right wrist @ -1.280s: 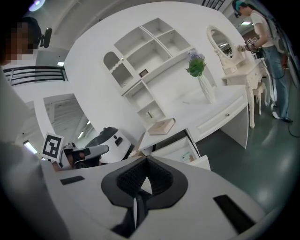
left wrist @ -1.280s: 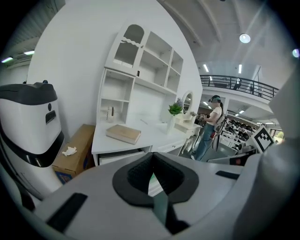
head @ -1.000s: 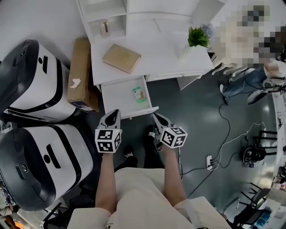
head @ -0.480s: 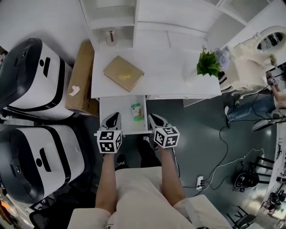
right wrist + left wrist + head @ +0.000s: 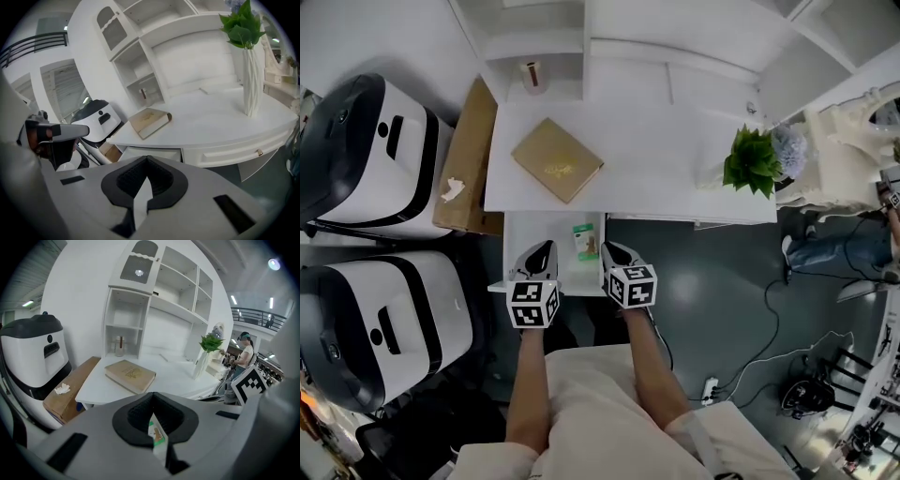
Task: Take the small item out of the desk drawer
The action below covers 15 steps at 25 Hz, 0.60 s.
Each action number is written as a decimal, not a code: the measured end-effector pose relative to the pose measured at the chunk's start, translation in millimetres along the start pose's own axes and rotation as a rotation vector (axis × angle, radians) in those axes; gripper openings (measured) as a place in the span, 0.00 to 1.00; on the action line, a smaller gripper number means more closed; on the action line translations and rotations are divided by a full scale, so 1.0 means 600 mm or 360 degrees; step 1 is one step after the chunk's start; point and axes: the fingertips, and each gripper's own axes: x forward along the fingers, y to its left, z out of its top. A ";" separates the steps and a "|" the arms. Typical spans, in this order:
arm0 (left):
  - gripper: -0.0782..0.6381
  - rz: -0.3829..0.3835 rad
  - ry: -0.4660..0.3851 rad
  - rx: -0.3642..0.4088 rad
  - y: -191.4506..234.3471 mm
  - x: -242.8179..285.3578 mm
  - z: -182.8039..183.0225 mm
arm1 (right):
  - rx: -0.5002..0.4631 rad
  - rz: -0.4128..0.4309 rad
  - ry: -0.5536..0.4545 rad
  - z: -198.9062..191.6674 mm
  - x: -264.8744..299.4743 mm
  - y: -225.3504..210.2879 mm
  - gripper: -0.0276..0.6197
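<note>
Below the white surface (image 5: 656, 159), the drawer (image 5: 534, 227) stands open with the small green item (image 5: 586, 241) lying inside. Within the last second the left gripper (image 5: 539, 251) and right gripper (image 5: 614, 251) have come forward beside it. Both pairs of fingers are together and empty, so one must probably open before the pick.

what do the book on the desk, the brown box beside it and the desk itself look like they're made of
Book: tan matte cover with a faint gold mark, likely cloth or paper board; the look leaves it open.
Box: probably cardboard, plain brown, dull surface.
Desk: smooth white top with a slight sheen, so painted or laminated board.
</note>
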 end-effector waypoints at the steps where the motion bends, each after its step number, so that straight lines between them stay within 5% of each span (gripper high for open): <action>1: 0.13 0.0003 -0.0001 -0.0005 0.001 0.002 0.001 | -0.0004 -0.0003 0.0019 -0.002 0.006 -0.002 0.08; 7: 0.13 -0.0048 0.0002 -0.0031 0.021 0.013 0.001 | -0.0003 -0.0061 0.0100 -0.024 0.045 0.006 0.08; 15: 0.13 -0.0301 0.0031 0.0081 0.052 0.021 0.007 | 0.0145 -0.0239 0.0051 -0.034 0.093 0.021 0.08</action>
